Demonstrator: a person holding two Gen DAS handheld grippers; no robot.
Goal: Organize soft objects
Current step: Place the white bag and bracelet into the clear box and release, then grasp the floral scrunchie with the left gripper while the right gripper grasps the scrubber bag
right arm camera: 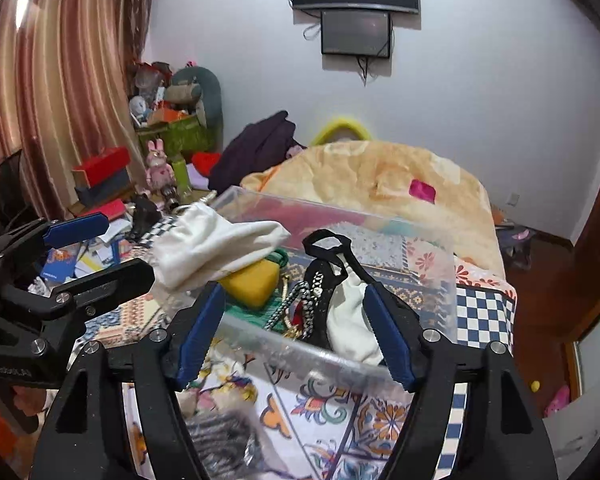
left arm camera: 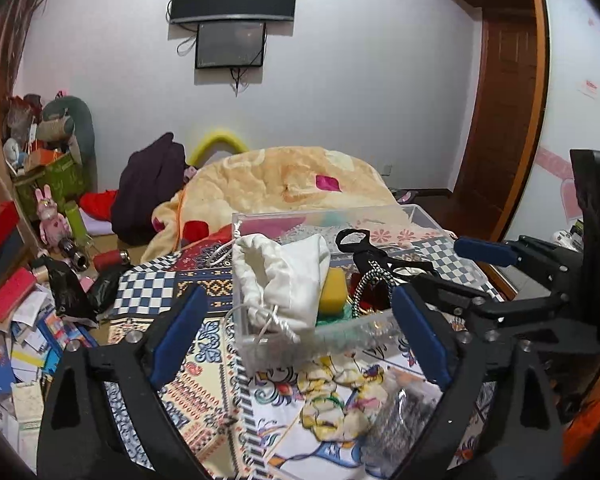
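A clear plastic box (left arm camera: 340, 330) (right arm camera: 300, 352) stands on the patterned bedspread. It holds a white drawstring pouch (left arm camera: 288, 276) (right arm camera: 208, 248) draped over its left wall, a yellow sponge (left arm camera: 333, 291) (right arm camera: 252, 284), a black strap (left arm camera: 364, 248) (right arm camera: 332, 248), a black-and-white cord (left arm camera: 366, 286) (right arm camera: 308, 308) and a white cloth (right arm camera: 350, 320). My left gripper (left arm camera: 296, 332) is open just before the box's near wall. My right gripper (right arm camera: 296, 328) is open at the near wall, empty. A floral scrunchie (left arm camera: 332, 396) and a grey bag (left arm camera: 400, 416) (right arm camera: 220, 444) lie in front.
A peach blanket (left arm camera: 292, 176) (right arm camera: 380, 172) is heaped behind the box. A dark garment (left arm camera: 152, 184) lies at the back left. Clutter of books, boxes and a pink rabbit toy (left arm camera: 50, 216) fills the left side. A wooden door (left arm camera: 496, 120) stands right.
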